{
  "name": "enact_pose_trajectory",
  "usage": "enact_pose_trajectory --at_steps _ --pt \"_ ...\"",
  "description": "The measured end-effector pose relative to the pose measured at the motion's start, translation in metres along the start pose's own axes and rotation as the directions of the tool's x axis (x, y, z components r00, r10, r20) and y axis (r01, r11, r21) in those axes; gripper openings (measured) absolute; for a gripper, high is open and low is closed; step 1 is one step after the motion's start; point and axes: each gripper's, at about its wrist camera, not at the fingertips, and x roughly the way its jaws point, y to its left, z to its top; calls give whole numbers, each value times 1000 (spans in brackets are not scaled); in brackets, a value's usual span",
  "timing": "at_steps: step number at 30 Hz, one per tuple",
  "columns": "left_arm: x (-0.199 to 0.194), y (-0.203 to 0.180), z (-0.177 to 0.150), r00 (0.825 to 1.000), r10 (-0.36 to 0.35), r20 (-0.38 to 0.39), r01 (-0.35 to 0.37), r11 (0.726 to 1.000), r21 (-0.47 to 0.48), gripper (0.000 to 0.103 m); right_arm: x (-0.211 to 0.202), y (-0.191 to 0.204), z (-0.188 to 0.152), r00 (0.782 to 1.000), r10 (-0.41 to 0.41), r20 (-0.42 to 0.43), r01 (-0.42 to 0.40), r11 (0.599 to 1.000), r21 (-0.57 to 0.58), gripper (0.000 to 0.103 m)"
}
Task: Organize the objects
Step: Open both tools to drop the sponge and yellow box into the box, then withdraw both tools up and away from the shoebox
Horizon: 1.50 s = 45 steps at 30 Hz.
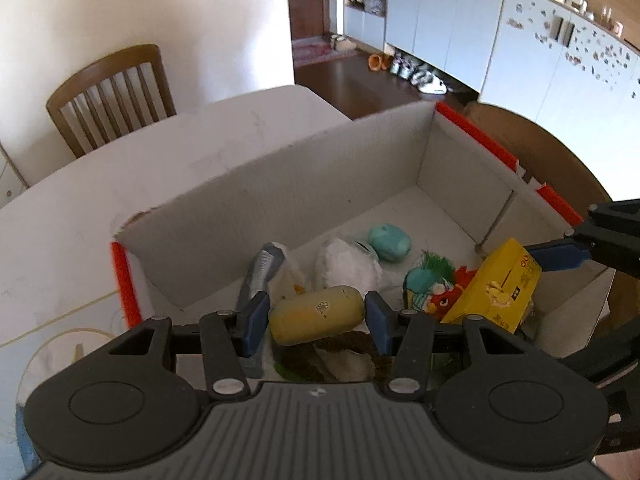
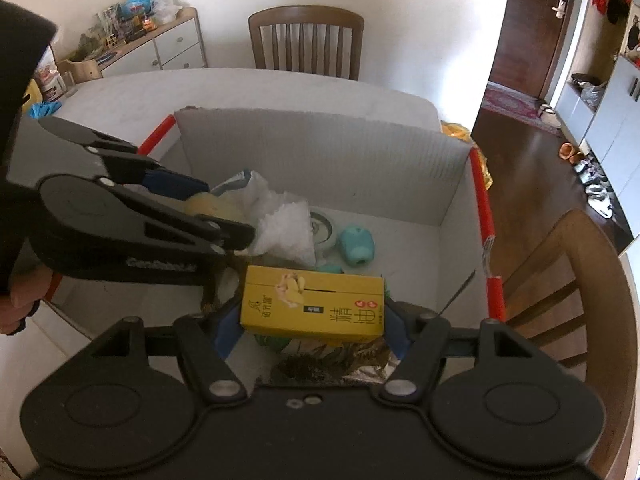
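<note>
A yellow rounded capsule-shaped case (image 1: 316, 314) sits clamped in the left gripper (image 1: 316, 320), and a yellow printed cardboard carton (image 2: 314, 305) in the right gripper (image 2: 312, 320), both hanging just above the open white corrugated box with orange edges (image 1: 320, 176). Below them lie a white crumpled cloth (image 1: 346, 266) and a teal oval case (image 1: 389, 242). Let go from up here, either could bounce off that clutter or tip against the box's wall.

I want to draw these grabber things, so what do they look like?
Both are black plastic. The left gripper has two round discs on its body, silver rivets on thin linkage bars, and blue pads lining the jaws. The right gripper looks the same, with blue pads too. Seen from the right wrist, the left one has pale lettering along its side, and a dark sleeve shows behind it.
</note>
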Motion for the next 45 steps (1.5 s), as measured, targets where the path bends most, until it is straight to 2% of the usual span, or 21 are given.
enact_pose_trajectory --at_steps 14,18,23,29,31,35,42,45 --pt "21 -2 0 995 -34 -94 33 999 -12 52 3 -5 -6 1000 22 5 -22 999 -30 71" --pt "20 0 -1 995 -30 -93 28 999 -19 52 1 -6 -6 999 30 13 -30 999 -19 72" --pt "12 2 -3 997 -31 -68 28 999 -41 58 -11 -7 -6 998 40 43 -40 999 3 74" --pt "-9 4 -7 999 -34 -20 33 999 -37 59 -32 -3 -6 996 30 87 -33 999 36 74" --pt "-18 6 -10 999 -32 2 32 999 -31 65 -39 -1 -6 995 24 101 -30 998 55 74" --pt "-36 11 -13 999 -36 39 37 999 -32 65 -56 4 -8 991 4 133 -16 996 91 74" --pt "-76 23 -26 992 -65 110 68 997 -27 66 -80 21 -14 982 -30 188 -1 987 159 77" --pt "-92 28 -34 987 -57 149 60 998 -19 72 -88 31 -17 978 -42 204 3 983 184 77"
